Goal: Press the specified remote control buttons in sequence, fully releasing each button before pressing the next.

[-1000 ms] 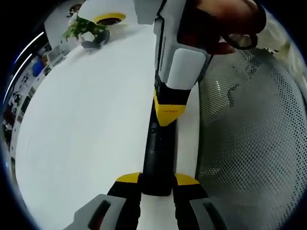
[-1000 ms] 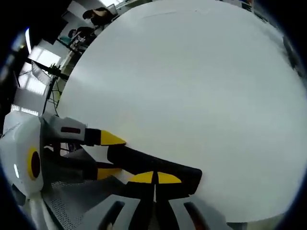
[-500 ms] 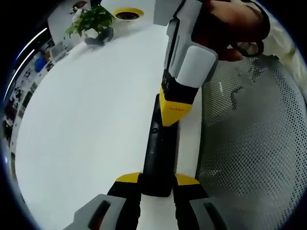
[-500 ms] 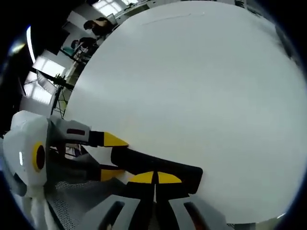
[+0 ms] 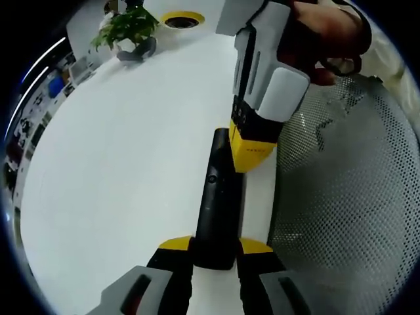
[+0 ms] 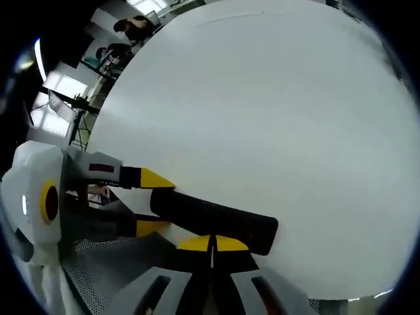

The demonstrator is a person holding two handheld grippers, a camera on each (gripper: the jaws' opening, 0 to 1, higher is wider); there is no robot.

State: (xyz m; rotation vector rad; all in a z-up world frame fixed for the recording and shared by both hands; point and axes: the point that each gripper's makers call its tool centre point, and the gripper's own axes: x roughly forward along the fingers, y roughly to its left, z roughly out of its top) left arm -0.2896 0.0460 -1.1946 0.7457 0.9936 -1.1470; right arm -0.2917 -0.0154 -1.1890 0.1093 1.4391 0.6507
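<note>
A slim black remote control (image 5: pixel 216 190) points away from me over the white table (image 5: pixel 111 170), its near end clamped in my left gripper (image 5: pixel 215 246). My right gripper (image 5: pixel 252 149), held by a hand, comes down from the upper right with its yellow tips together at the remote's far right edge; I cannot tell whether they touch. In the right gripper view the remote (image 6: pixel 223 222) lies crosswise just beyond the shut right gripper (image 6: pixel 211 243), and the left gripper (image 6: pixel 152 202) holds its left end.
A grey mesh chair (image 5: pixel 348 197) stands against the table edge on the right, and the mesh (image 6: pixel 111 275) also shows at lower left. A potted plant (image 5: pixel 128 29) and a yellow-rimmed round object (image 5: pixel 182 18) sit at the table's far side. People (image 6: pixel 131 26) are in the background.
My right gripper has drawn off the remote's middle toward its far right edge, uncovering more of the remote's top. The left gripper keeps its hold.
</note>
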